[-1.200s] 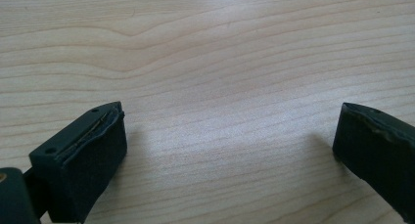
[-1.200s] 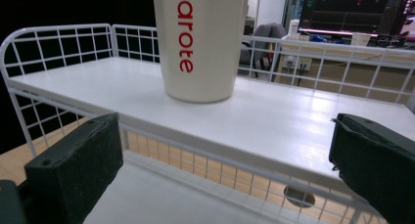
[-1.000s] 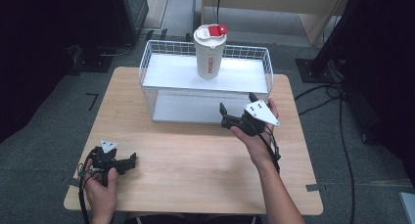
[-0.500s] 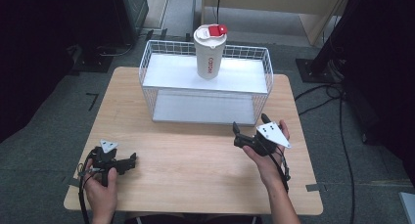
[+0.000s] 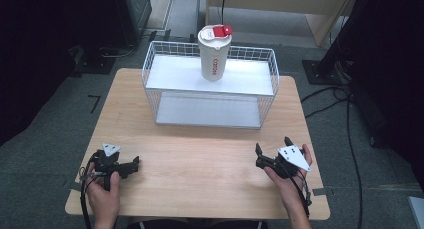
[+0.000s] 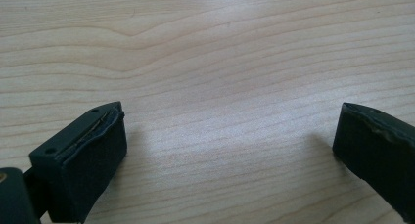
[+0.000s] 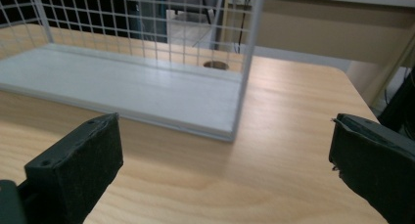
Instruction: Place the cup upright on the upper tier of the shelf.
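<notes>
Both grippers are sitting low over the table (image 5: pixel 200 169) with nothing in them. The left gripper (image 5: pixel 131 165) is near the front left corner, held in the person's left hand (image 5: pixel 104 186), and its jaws are spread wide; in the left gripper view there's just bare wood grain between the two black pads (image 6: pixel 83 160). The right gripper (image 5: pixel 272 150) is over at the front right, in the right hand (image 5: pixel 287 181), grey plate on top, jaws also spread wide and pointing up and to the left toward the rack. From the right gripper view you look between the pads (image 7: pixel 78 160) at the near corner of the wire rack (image 7: pixel 240 72) and its white bottom shelf (image 7: pixel 122 89).

Further out, the wire rack (image 5: pixel 210 89) stands at the back middle of the table, well apart from both grippers. A white cup (image 5: pixel 214 53) with a red-tabbed lid stands upright on the rack's upper shelf, about in the middle. Cables run along the floor off to the right of the table
</notes>
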`<state>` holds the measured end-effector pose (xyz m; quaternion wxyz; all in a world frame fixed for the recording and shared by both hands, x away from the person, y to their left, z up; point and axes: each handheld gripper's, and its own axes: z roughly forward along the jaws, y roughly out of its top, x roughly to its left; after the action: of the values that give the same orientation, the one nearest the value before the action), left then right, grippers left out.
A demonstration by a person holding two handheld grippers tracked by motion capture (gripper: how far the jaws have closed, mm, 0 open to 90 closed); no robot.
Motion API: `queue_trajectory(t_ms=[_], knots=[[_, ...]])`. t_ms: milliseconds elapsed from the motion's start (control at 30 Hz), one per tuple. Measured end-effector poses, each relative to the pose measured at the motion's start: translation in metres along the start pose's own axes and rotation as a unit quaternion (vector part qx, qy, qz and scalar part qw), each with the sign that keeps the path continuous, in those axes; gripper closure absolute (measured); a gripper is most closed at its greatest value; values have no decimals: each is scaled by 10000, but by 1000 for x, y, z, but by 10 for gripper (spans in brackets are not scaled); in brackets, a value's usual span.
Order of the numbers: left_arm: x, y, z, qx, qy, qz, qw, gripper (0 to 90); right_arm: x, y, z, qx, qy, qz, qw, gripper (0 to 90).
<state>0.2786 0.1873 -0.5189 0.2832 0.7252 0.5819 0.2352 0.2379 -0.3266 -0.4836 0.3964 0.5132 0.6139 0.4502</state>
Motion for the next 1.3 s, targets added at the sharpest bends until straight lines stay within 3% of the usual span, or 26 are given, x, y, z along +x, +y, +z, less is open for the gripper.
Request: queue_trajectory(t_ms=[400, 767, 1133, 1233, 1300], knots=[[0, 0, 0, -3, 1, -9, 10000, 0, -36, -27, -26, 390, -393, -43, 9985, 0], [0, 0, 0, 5, 0, -3, 10000, 0, -70, -46, -49, 709, -767, 62, 9945, 0], [0, 0, 0, 3, -1, -2, 10000, 0, -86, -57, -54, 1344, -974, 3, 9861, 0], [0, 0, 0, 1, -3, -5, 10000, 0, -90, -59, -54, 1806, -767, 24, 9806, 0], [0, 0, 0, 2, -2, -4, 10000, 0, -90, -60, -53, 2028, -770, -28, 9762, 0]])
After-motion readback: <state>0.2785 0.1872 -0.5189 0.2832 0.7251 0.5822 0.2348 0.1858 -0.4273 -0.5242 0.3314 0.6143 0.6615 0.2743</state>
